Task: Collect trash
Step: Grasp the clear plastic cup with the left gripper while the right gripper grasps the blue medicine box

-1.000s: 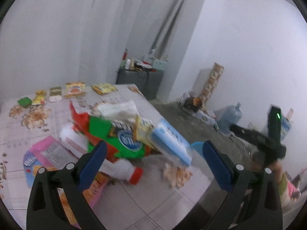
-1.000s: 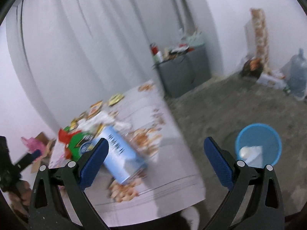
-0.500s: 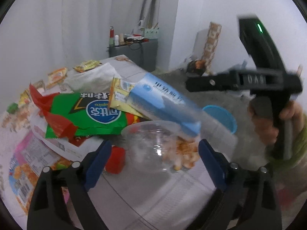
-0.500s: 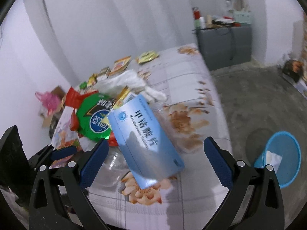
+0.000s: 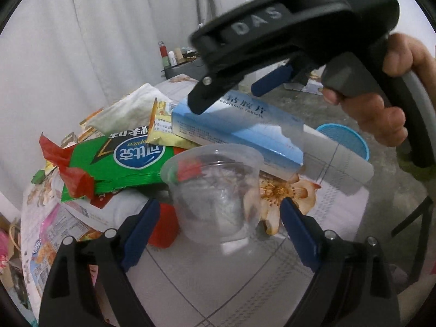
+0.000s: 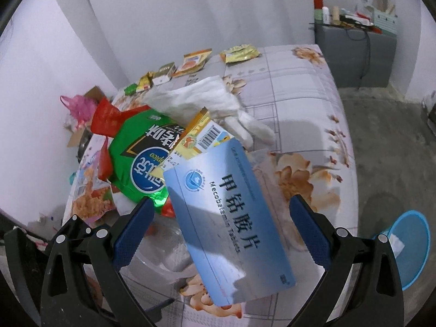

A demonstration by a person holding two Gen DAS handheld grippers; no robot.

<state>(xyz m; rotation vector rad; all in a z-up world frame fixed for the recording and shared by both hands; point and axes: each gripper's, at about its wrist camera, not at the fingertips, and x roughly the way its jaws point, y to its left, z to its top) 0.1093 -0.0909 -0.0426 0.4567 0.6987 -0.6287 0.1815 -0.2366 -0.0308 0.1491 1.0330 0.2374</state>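
Trash heap on table [image 6: 313,87] uncollected | my left hand-held gripper [image 5: 218,231] spread around clear plastic cup [image 5: 215,190], not clamped | right hand-held gripper [image 6: 218,229] wide over blue tablet box [image 6: 229,226] | green snack bag [image 6: 139,158], tissue [image 6: 199,98] beyond | blue bin [image 6: 411,248] nearly bare; almost everything left.

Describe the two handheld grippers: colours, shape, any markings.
Both the left gripper and the right gripper have black, angular plastic arms with silver pivot screws and long blue pads on the fingers. Seen from the left wrist, the right gripper's black body bears raised letters "DAS" and a grey handle. No cables show.
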